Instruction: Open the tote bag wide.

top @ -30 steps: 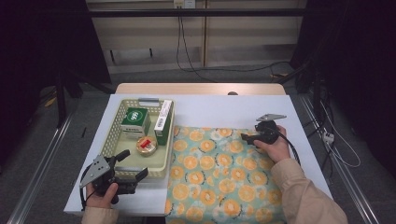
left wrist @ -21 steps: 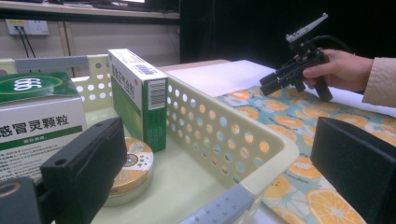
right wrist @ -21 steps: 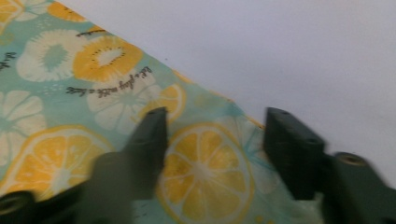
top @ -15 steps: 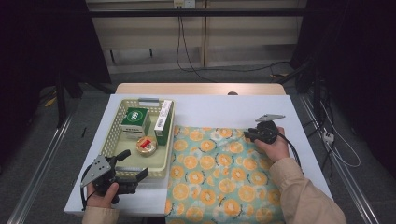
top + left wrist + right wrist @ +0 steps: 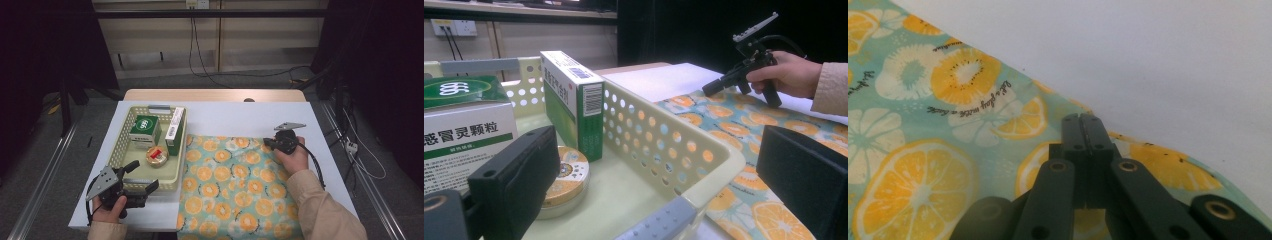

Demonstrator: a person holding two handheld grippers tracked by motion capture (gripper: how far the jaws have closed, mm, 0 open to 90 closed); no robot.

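An aqua cloth (image 5: 235, 185) printed with orange slices lies flat on the right half of the white table (image 5: 240, 117). My right gripper (image 5: 267, 142) sits at the cloth's far right corner, its jaws together right at the cloth (image 5: 923, 150) edge under the right gripper (image 5: 1083, 120). My left gripper (image 5: 145, 175) is open at the near edge of a pale yellow basket (image 5: 117, 145). In the left gripper view its jaws stand wide on either side of the basket (image 5: 659, 135) corner, and the right gripper (image 5: 706, 90) shows farther off.
Inside the basket are a green-and-white box (image 5: 144, 129), a tall narrow green box (image 5: 175, 130) standing on edge, and a round tin (image 5: 156, 155). The basket touches the cloth's left edge. Bare table runs along the far side.
My right gripper has shifted slightly toward the far edge at the cloth's corner. The left gripper and the basket have stayed where they were.
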